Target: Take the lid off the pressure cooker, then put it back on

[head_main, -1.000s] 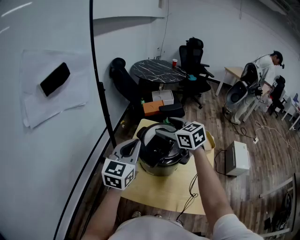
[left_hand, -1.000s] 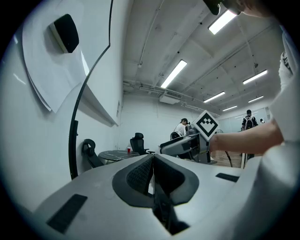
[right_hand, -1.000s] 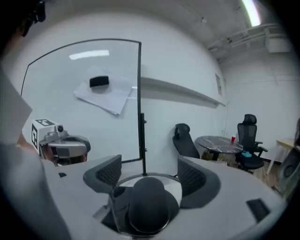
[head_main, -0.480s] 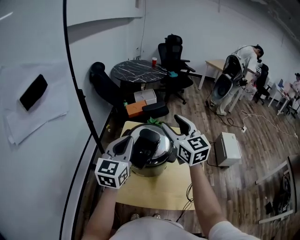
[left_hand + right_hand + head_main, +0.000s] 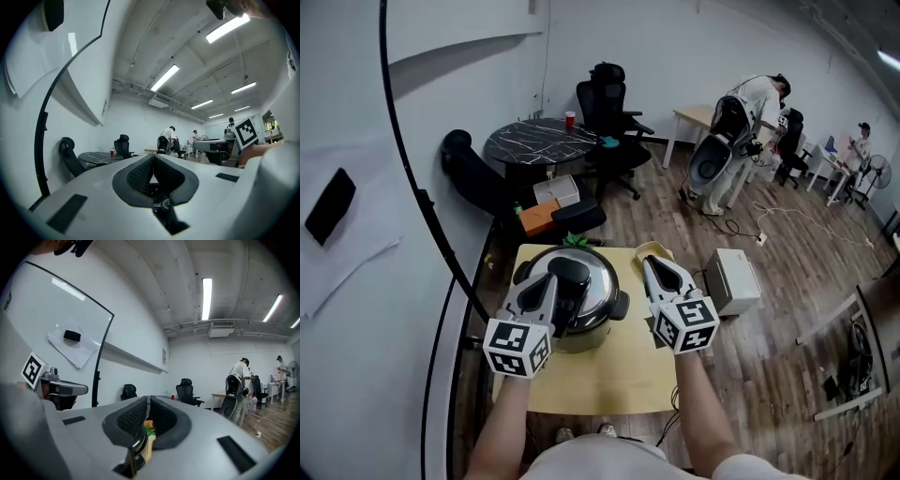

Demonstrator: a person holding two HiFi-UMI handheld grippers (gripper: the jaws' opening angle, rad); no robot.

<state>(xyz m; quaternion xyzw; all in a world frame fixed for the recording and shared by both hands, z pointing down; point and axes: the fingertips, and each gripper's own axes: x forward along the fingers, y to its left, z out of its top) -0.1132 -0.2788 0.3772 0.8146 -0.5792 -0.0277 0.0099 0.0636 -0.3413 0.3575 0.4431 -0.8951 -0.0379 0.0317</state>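
The pressure cooker point(image 5: 581, 323) stands on a small wooden table point(image 5: 609, 375), steel-bodied with black side handles. Its silver lid point(image 5: 598, 281) sits on top, with a long black handle point(image 5: 572, 274) across it. My left gripper point(image 5: 547, 281) lies over the lid's left side, jaws together and nothing between them. My right gripper point(image 5: 654, 265) hovers to the right of the cooker, apart from it, and is also shut and empty. In the left gripper view point(image 5: 152, 158) and the right gripper view point(image 5: 147, 400) the jaw tips meet; the cooker is hidden there.
A white box point(image 5: 731, 279) stands on the floor right of the table. Behind are a round dark table point(image 5: 539, 145), office chairs point(image 5: 609, 103), an orange box point(image 5: 536, 217) and a person point(image 5: 750, 108) at a desk. A whiteboard wall point(image 5: 366, 244) runs along the left.
My right gripper has come off the lid's handle and moved to the right of the cooker. The left gripper stays by the lid's left side. The head view has swung right.
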